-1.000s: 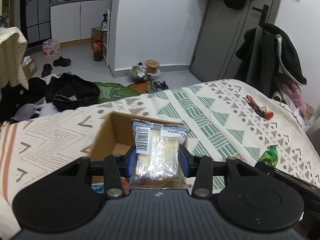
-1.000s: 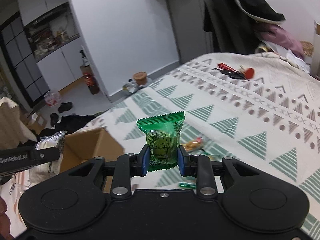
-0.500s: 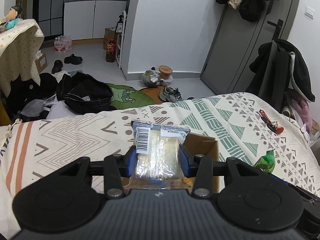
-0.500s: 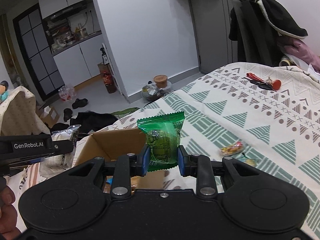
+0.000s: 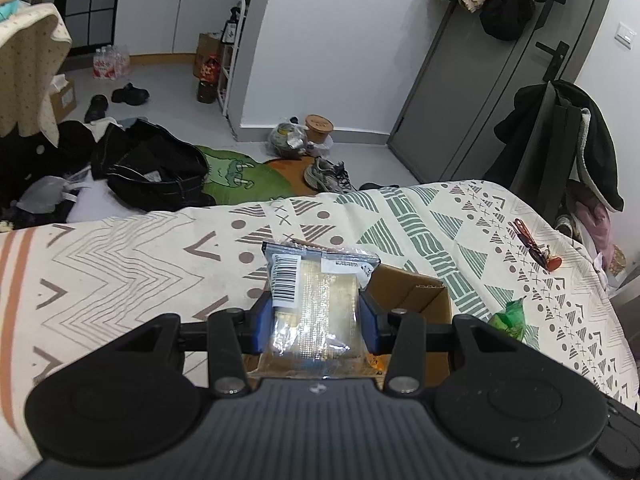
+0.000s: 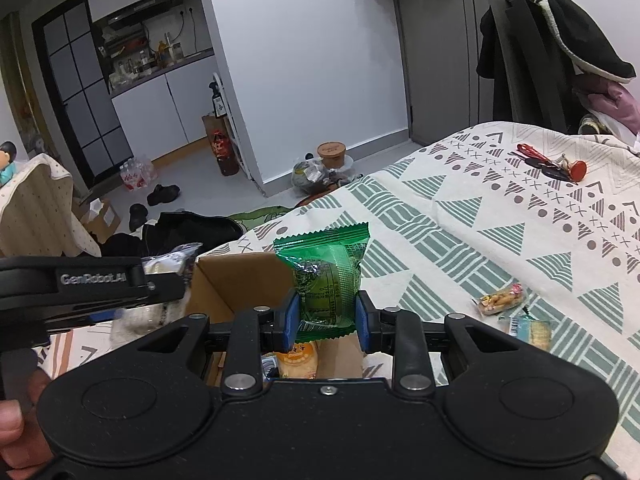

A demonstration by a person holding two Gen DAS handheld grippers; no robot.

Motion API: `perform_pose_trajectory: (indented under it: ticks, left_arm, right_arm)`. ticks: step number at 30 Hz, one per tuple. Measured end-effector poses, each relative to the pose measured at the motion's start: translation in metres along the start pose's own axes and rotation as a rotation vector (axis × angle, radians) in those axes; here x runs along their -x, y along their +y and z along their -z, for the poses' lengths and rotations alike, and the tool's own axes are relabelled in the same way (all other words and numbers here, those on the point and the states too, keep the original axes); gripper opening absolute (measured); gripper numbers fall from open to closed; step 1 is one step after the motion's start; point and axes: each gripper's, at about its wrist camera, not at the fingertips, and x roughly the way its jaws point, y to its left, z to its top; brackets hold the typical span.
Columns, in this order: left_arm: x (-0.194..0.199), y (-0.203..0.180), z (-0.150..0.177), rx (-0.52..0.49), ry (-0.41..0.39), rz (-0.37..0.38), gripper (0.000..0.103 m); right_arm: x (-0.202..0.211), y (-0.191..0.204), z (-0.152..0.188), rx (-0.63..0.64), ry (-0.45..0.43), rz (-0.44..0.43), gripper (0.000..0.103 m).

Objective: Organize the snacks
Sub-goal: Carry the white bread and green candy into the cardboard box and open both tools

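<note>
My left gripper (image 5: 316, 322) is shut on a clear cracker packet (image 5: 316, 300) with a barcode label, held upright over the near left corner of an open cardboard box (image 5: 416, 296) on the bed. My right gripper (image 6: 326, 316) is shut on a green snack packet (image 6: 326, 276), directly above the same cardboard box (image 6: 240, 276). An orange packet (image 6: 298, 362) lies inside the box below it. The left gripper's arm (image 6: 80, 288) with its packet reaches in from the left in the right wrist view. The green packet (image 5: 510, 318) shows at the right in the left wrist view.
Two small snack packets (image 6: 502, 300) (image 6: 530, 330) lie on the patterned bedspread (image 6: 500, 216) right of the box. Red-handled scissors and keys (image 6: 552, 164) rest farther back. Clothes, shoes and bags cover the floor beyond the bed edge. A hand (image 6: 16, 420) shows at lower left.
Both grippers rose and moved in over the box while keeping their packets. The box now sits lower and nearer in both views, with its inside showing under the right gripper.
</note>
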Motion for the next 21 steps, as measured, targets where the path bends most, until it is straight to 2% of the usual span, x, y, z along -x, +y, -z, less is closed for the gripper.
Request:
perform_pose_trajectory:
  ticks: [9,13,15,17,21]
  left_arm:
    - [-0.013,0.012,-0.009,0.011,-0.002,0.051,0.047]
    - [-0.017,0.018,-0.012,0.022,0.012,0.029,0.047]
    - [-0.018,0.020,-0.010,0.030,0.024,0.024,0.047]
    - [-0.019,0.020,-0.009,0.027,0.032,0.020,0.050]
    - [-0.014,0.017,-0.007,0.018,0.028,0.006,0.063]
  right_arm:
    - [-0.021,0.016,0.001,0.025,0.020,-0.019,0.029]
    - [-0.025,0.019,0.003,0.040,0.022,-0.016,0.032]
    - [-0.025,0.019,0.003,0.043,0.021,-0.009,0.036]
    - [-0.023,0.017,0.003,0.033,0.021,-0.006,0.038]
    - [-0.019,0.014,0.004,0.025,0.026,-0.002,0.040]
